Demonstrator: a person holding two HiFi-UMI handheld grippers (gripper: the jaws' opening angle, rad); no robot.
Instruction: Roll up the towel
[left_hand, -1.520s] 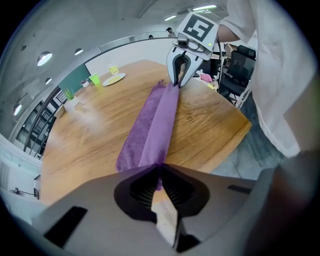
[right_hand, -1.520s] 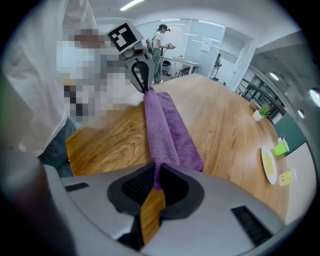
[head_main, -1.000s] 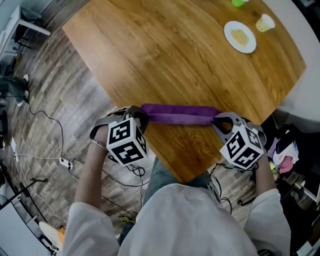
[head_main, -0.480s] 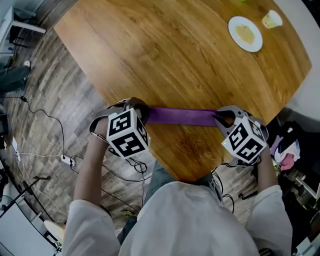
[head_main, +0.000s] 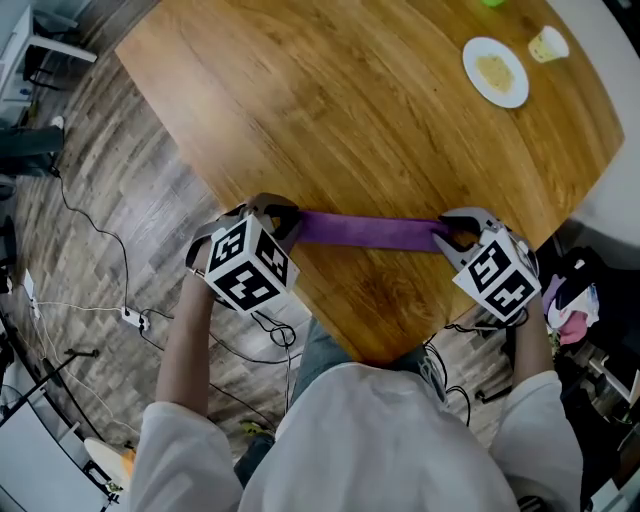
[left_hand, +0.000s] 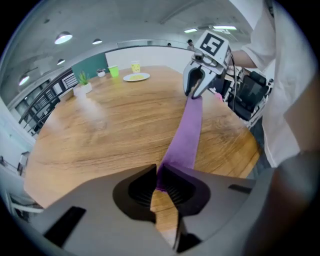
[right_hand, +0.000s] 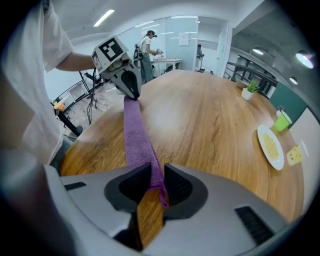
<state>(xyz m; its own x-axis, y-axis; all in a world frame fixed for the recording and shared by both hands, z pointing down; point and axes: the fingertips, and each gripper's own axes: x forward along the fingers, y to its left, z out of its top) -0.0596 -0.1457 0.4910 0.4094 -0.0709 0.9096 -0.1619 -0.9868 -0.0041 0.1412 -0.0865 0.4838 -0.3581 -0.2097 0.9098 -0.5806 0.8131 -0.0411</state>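
Your left gripper (left_hand: 159, 175) has its jaws almost together, pinching one end of the narrow purple cloth towel (head_main: 365, 230). On your right gripper (right_hand: 154, 179) the jaws have just been easing apart, with the other end between them and the pads touching it. The towel lies stretched along the brown wooden table's (head_main: 350, 110) near edge.

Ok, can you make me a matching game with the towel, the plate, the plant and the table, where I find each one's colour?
Things:
1. towel
2. plate
3. plant
4. table

Colours:
A. white
B. brown wood
C. purple
D. green

Pairs: 1-C, 2-A, 3-D, 4-B
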